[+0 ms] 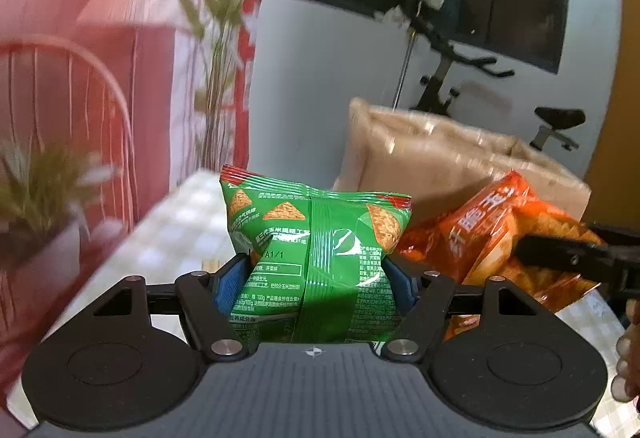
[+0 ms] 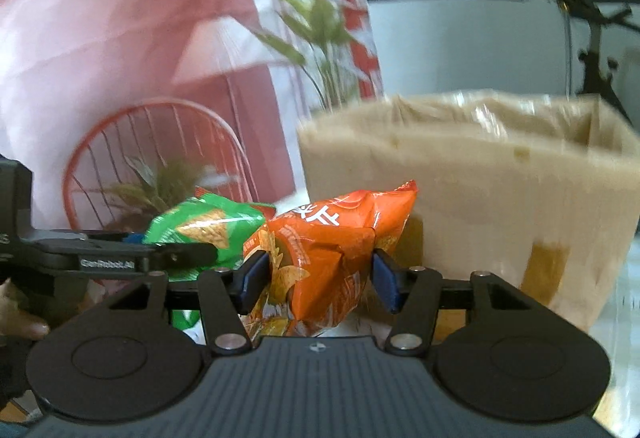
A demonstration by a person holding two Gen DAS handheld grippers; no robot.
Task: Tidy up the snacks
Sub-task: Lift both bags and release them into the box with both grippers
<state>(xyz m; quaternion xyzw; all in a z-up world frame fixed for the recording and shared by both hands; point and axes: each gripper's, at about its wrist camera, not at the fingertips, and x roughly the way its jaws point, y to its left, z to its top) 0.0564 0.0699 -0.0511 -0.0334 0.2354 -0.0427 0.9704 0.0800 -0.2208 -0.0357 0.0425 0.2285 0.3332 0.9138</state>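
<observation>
My left gripper [image 1: 318, 278] is shut on a green chip bag [image 1: 316, 238] and holds it upright above the table. My right gripper [image 2: 318, 276] is shut on an orange chip bag [image 2: 328, 250], also held up. The orange bag [image 1: 500, 234] shows to the right in the left wrist view, with the right gripper's finger [image 1: 568, 258] across it. The green bag [image 2: 204, 228] and the left gripper [image 2: 176, 256] show to the left in the right wrist view. An open cardboard box [image 2: 480, 190] stands just behind the orange bag; it also shows in the left wrist view [image 1: 440, 158].
A checkered tablecloth [image 1: 176, 226] covers the table. A potted plant [image 1: 44, 198] and a red wire chair [image 2: 160, 158] are to the left. An exercise bike [image 1: 460, 78] stands by the far wall. Pink curtains [image 2: 100, 38] hang behind.
</observation>
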